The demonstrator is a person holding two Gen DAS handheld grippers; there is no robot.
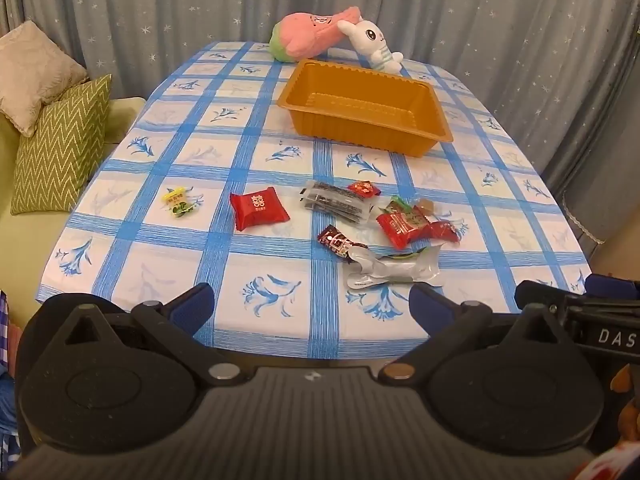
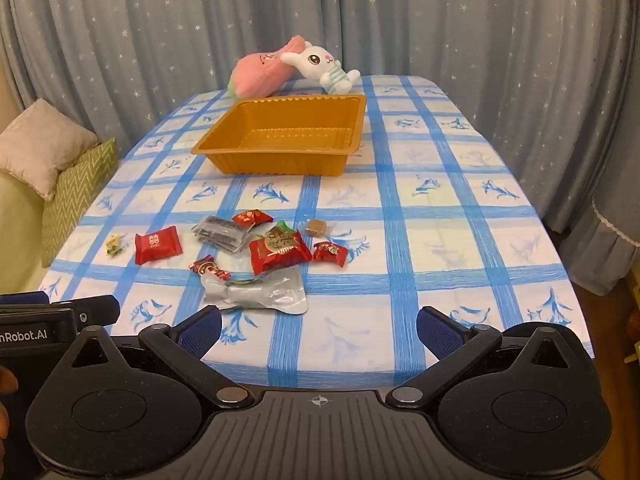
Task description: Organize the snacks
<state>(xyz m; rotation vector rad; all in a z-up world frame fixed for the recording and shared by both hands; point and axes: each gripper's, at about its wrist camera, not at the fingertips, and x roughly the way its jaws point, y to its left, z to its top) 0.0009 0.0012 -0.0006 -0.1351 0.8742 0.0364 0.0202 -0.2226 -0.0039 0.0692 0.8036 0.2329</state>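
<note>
Snacks lie loose at twelve o'clock of my left gripper and eleven o'clock of my right gripper, both spread wide and empty. Light, crinkly, slippery wrappers, I judge; pinch each packet's puffed middle, toward the gold tray beyond.

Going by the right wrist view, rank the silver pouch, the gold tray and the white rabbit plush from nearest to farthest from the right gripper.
1. Silver pouch: nearest, just ahead of the right gripper, slightly to its left.
2. Gold tray: mid-table, beyond the snack cluster.
3. White rabbit plush: farthest, at the table's far edge behind the tray.
</note>
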